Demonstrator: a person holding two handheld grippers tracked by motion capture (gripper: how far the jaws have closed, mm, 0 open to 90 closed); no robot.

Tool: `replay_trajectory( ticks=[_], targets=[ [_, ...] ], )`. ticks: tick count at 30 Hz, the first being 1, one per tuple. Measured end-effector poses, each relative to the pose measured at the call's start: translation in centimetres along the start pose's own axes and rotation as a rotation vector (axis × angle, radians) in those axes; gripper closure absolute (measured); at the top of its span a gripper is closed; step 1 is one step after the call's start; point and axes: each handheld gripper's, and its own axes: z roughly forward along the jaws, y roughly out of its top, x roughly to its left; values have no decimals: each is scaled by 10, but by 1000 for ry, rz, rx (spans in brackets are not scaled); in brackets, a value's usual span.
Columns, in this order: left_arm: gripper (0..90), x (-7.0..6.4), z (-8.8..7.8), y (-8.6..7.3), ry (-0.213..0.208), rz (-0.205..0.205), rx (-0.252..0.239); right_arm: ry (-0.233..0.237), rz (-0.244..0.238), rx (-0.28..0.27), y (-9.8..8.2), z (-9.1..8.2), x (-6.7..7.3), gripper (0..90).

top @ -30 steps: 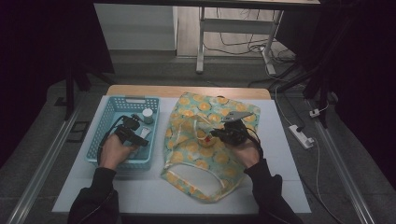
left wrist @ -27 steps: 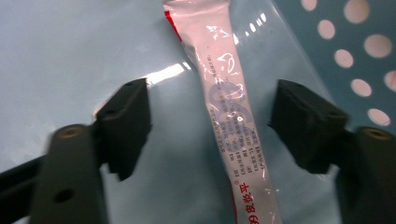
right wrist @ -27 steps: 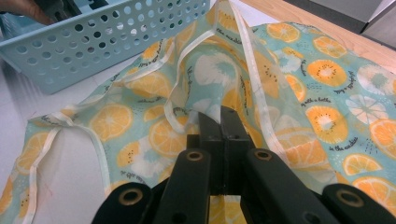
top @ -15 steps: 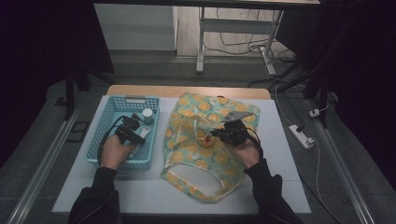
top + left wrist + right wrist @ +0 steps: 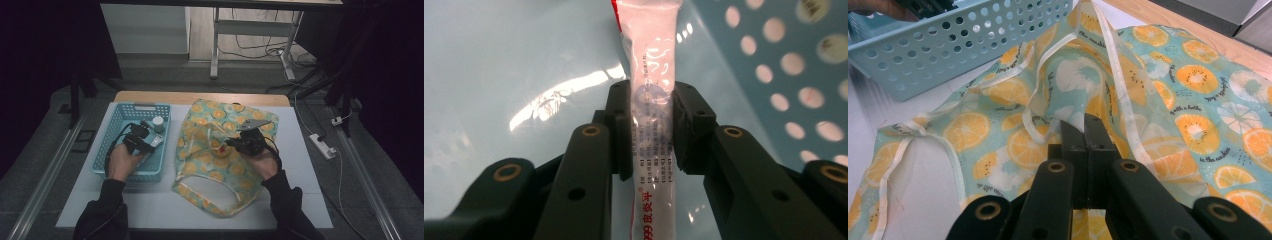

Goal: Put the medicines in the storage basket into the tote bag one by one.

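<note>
- The left claw [image 5: 651,130] has just been closing and now clamps a tube [image 5: 651,100] between its pads, down inside the basket [image 5: 116,131].
- The tube is a slim, flattened soft pack, whitish-pink and glossy, with a red band at its far end, a faint blue round mark where the pads pinch it, and red print near the bottom of the left gripper view.
- It runs lengthwise between the jaws, over the basket's pale blue floor, beside the holed wall.
- The basket sits on the left of the table [image 5: 150,200]; a small capped jar [image 5: 158,123] stands in its far right corner.
- The right claw [image 5: 1083,132] is clenched shut on a fold of the bag [image 5: 220,170], lifting the cloth into a peak.
- The bag is teal with orange slices and cream trim, lying just right of the basket.
</note>
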Motion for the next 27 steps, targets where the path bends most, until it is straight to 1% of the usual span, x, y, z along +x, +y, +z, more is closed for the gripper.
replay_trajectory(
  ticks=[3, 6, 10, 12, 15, 18, 20, 21, 23, 26, 27],
  targets=[
    [718, -1, -4, 0, 6, -4, -24, 0, 0, -1, 0, 0, 0, 900],
    [717, 0, -8, 0, -2, -3, -48, -2, -2, -3, 0, 0, 0, 900],
    [717, -1, -13, -1, 1, -2, -72, -2, -7, -10, 1, -1, 0, 900],
    [717, -2, -16, -1, 6, 17, -92, -2, -7, -10, 1, -1, 0, 900],
    [718, -1, -22, -2, 25, 44, -131, -2, -6, -9, 0, -1, 0, 900],
    [718, -1, -28, -3, 38, 55, -167, -2, -6, -10, 1, -1, 0, 900],
    [718, -1, -33, -4, 44, 69, -200, -3, -6, -11, 1, -1, 0, 900],
    [718, -2, -35, -5, 44, 76, -219, -3, -6, -12, 1, -1, 0, 900],
    [718, -3, -39, -5, 24, 89, -244, -3, -5, -12, 1, -2, 0, 900],
    [718, -4, -43, -5, 9, 93, -271, -4, -5, -13, 1, -2, 0, 900],
    [718, -5, -45, -5, 10, 93, -277, -4, -5, -13, 1, -2, 0, 900]
  ],
)
